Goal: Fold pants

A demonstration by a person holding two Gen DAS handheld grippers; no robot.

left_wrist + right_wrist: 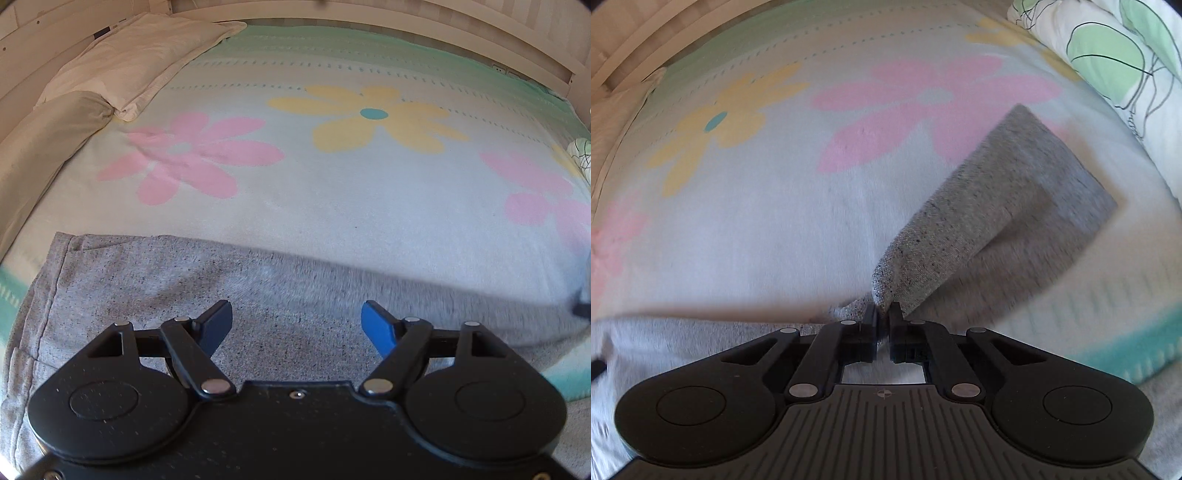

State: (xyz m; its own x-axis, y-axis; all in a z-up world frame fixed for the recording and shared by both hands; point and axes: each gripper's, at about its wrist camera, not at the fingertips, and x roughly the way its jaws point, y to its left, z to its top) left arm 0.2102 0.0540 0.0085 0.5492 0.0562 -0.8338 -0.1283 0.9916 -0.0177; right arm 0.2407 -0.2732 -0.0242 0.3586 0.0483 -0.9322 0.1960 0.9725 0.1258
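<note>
Here my right gripper [882, 314] clenches the grey pants [979, 221] leg to fold it; my left gripper [297, 325] hovers released — ready above the waist.

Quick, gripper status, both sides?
Left gripper: open, empty, above the grey pants.
Right gripper: closed, pinching a fold of the pants.

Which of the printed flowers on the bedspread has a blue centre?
The yellow flower; its middle is a blue dot, while the pink flower beside it has a pale centre.
</note>
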